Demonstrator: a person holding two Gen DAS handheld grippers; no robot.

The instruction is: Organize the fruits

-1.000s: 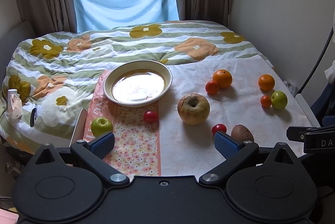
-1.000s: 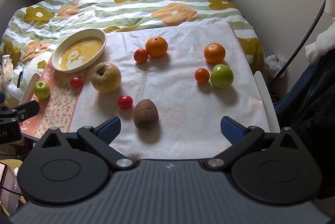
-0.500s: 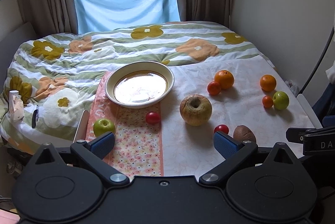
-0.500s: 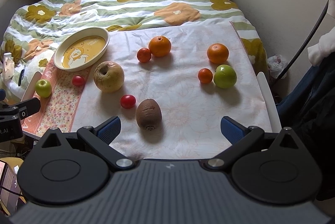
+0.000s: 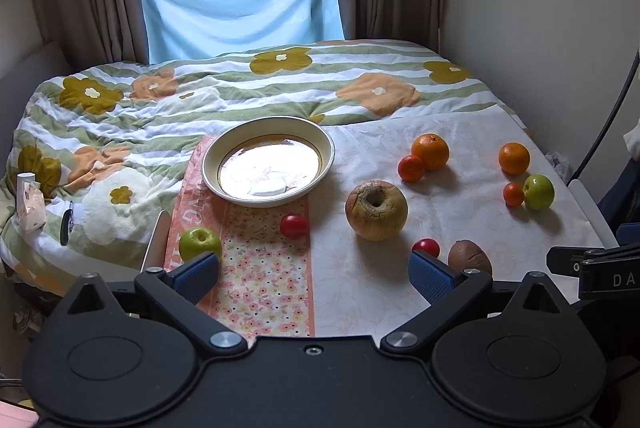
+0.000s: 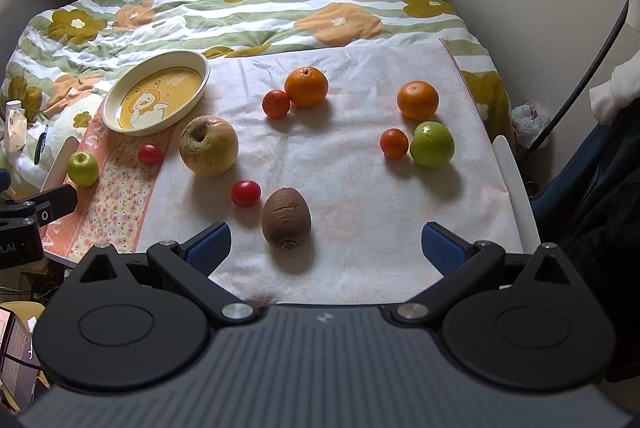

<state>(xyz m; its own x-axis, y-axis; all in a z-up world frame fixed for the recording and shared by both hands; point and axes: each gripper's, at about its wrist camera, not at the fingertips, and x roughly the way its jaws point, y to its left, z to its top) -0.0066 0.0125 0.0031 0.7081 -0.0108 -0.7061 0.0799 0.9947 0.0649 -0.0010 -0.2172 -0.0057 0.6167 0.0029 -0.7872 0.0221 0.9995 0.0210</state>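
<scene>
While nothing's been picked up yet, both tools hang at the near edge of the bed: the left gripper (image 5: 314, 272) has its jaws spread wide with nothing between them, and the right gripper (image 6: 326, 242) is just as wide apart and empty. Closest to the right one is the kiwi (image 6: 286, 215), lying on its side on the white cloth (image 6: 360, 188), with a cherry tomato (image 6: 245, 193) just beside it on the left. I'd guess the kiwi is light but a bit soft, so pinch it gently across the fat middle, not the ends. Further back sits the big wrinkly apple (image 6: 208, 145), probably the heaviest piece and firm enough for a full-width grab. Over at the near left a small green apple (image 5: 200, 243) rests on the flowery runner (image 5: 264, 284). Right side has a green apple (image 6: 432, 144) and small oranges; smooth and round, could roll. Farthest left is the bowl (image 6: 120, 116), empty, likely where it all goes
</scene>
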